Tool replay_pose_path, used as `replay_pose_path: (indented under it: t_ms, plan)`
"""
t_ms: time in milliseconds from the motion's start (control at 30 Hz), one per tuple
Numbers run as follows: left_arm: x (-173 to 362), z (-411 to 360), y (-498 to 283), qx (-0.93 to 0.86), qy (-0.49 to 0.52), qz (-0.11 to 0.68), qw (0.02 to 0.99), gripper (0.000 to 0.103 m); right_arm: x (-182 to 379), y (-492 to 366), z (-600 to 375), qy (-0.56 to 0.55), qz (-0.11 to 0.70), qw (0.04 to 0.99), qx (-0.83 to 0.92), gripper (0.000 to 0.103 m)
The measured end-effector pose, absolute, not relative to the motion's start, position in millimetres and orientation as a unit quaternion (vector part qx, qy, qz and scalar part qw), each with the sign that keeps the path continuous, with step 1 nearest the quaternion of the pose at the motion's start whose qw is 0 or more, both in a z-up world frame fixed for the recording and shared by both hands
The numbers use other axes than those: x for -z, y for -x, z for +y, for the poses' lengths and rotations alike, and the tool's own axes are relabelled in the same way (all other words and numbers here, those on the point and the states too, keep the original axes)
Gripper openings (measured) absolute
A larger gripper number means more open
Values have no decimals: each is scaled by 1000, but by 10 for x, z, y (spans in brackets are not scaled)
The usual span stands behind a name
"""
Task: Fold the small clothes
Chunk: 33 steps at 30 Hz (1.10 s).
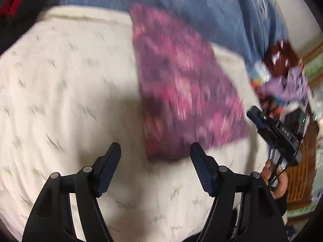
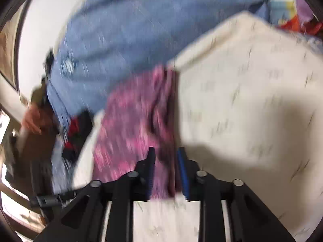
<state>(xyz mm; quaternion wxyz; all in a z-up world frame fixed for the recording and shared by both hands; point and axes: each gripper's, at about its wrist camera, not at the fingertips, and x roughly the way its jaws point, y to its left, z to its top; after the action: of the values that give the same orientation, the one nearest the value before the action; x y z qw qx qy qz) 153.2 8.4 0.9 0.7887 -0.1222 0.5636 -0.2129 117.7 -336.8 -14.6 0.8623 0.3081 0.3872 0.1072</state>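
Left gripper [image 1: 155, 151] fingers spread apart over purple cloth [image 1: 181, 84]; right gripper [image 2: 166, 153] fingers apart, straddling it.

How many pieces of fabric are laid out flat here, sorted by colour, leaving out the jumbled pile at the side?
Pink-purple patterned cloth: 1
Blue blanket: 1
Cream sheet with small grey marks: 1
Total: 3
The mixed pile is too blurred to count.

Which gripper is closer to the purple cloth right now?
Right. The right gripper has its fingers either side of the purple cloth edge, not fully closed. The left gripper is open, just short of the cloth's near edge.
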Motion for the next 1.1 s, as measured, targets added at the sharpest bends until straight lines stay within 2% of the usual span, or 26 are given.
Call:
replay_pose_path:
  t_ms: [67,100,400,433,467,500,567,633,700,800,933,1033,1100]
  plan:
    - [-107,172,-1847,201,131,551,799,71,37,-1398,-3501,-339,366,860,-105,50]
    - [-117,186,-1975,193,134,551,801,71,13,-1545,-3511,-348,365,857,-108,51]
    - [172,-198,-3261,175,184,597,761,71,429,-2941,-3271,-376,428,817,-89,51]
    - [181,-227,-3316,173,184,596,762,71,469,-3070,-3183,-365,456,805,-100,45]
    - [143,-229,-3329,172,182,589,768,70,461,-3170,-3095,-344,475,803,-105,18]
    - [109,-212,-3339,168,181,577,779,68,314,-3214,-2993,-299,464,826,-115,11]
    - [102,-190,-3375,141,167,553,804,68,54,-3128,-2966,-270,400,864,-142,10]
    - [284,-259,-3467,134,157,575,792,68,134,-3199,-3026,-259,409,867,-115,10]
    - [342,-279,-3486,128,162,585,785,67,510,-3351,-3053,-245,489,834,-73,12]
    - [94,-222,-3352,135,139,554,810,66,345,-3174,-3127,-260,446,853,-75,20]
    - [-145,-61,-2958,169,171,525,817,65,-18,-2728,-3154,-280,382,866,-159,20]
    - [-58,-72,-2614,185,152,526,816,65,-30,-2480,-3027,-271,381,856,-222,23]
    - [160,-208,-2493,172,107,548,812,67,133,-2403,-2885,-228,414,852,-226,29]
